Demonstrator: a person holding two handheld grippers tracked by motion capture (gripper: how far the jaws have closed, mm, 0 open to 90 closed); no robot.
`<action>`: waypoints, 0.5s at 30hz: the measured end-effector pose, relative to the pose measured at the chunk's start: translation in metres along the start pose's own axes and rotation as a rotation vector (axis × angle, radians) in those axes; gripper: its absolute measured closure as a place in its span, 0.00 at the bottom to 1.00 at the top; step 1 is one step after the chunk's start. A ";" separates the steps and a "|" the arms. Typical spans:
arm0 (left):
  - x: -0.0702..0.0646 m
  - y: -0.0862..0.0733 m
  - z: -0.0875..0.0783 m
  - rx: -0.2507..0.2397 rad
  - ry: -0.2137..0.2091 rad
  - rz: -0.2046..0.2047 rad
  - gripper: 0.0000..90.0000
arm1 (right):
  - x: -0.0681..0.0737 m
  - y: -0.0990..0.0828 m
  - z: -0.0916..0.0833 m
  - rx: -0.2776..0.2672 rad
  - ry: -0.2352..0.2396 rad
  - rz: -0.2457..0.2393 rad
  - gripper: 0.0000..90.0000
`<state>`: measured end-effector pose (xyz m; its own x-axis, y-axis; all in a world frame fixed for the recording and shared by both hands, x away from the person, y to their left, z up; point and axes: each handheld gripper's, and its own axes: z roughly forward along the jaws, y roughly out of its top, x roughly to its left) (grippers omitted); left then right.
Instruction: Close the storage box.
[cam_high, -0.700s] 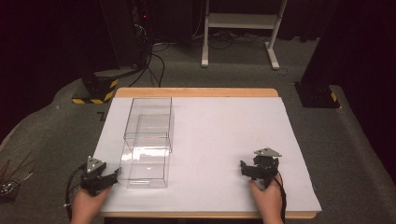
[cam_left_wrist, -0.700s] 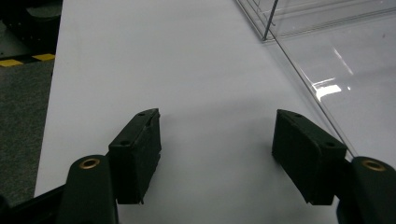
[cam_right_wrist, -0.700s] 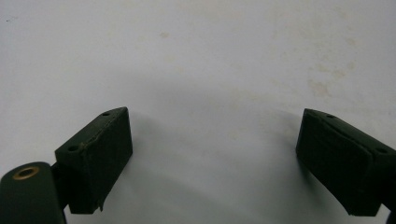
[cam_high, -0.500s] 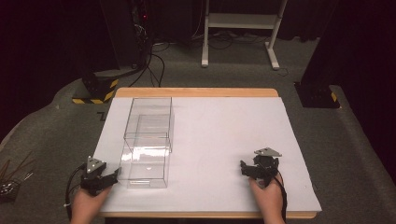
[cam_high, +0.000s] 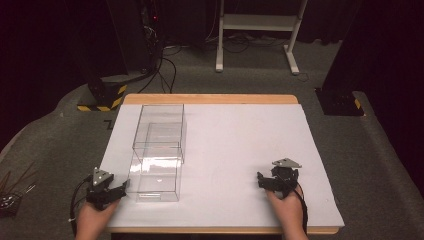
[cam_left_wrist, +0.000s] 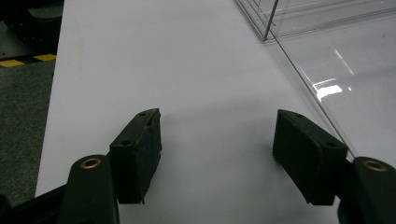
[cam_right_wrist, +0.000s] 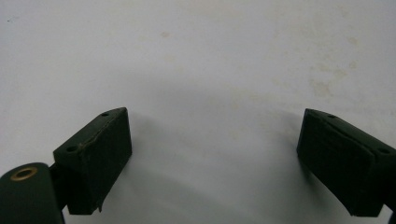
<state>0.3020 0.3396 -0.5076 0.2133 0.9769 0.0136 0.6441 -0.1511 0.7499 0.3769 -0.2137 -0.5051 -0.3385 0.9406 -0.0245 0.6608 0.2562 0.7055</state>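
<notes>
white table sheet (cam_high: 225, 150) — clear box (cam_high: 157, 160) beside open left hand-held gripper (cam_high: 120, 186)

The left gripper (cam_high: 121, 187) rests low near the front left corner of the table, its jaws apart with nothing between them. The right gripper (cam_high: 261, 180) rests near the front right corner, jaws wide apart. Each hand (cam_high: 92, 220) holds its gripper from behind.

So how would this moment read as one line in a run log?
left gripper: open, empty, beside clear box | right gripper: open, empty, over white sheet | box untouched
</notes>
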 end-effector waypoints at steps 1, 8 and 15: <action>0.000 0.000 0.000 0.001 0.000 0.000 0.36 | 0.000 0.000 0.000 -0.001 -0.001 -0.001 0.11; 0.001 0.000 0.000 -0.002 -0.003 0.002 0.36 | 0.000 0.000 0.000 -0.001 -0.001 0.000 0.11; 0.005 0.001 -0.002 0.003 -0.026 -0.020 0.38 | 0.000 0.000 0.000 -0.001 -0.001 -0.001 0.11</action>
<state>0.3023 0.3442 -0.5055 0.2194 0.9755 -0.0184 0.6507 -0.1322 0.7477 0.3766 -0.2135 -0.5052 -0.3381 0.9408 -0.0260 0.6597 0.2566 0.7064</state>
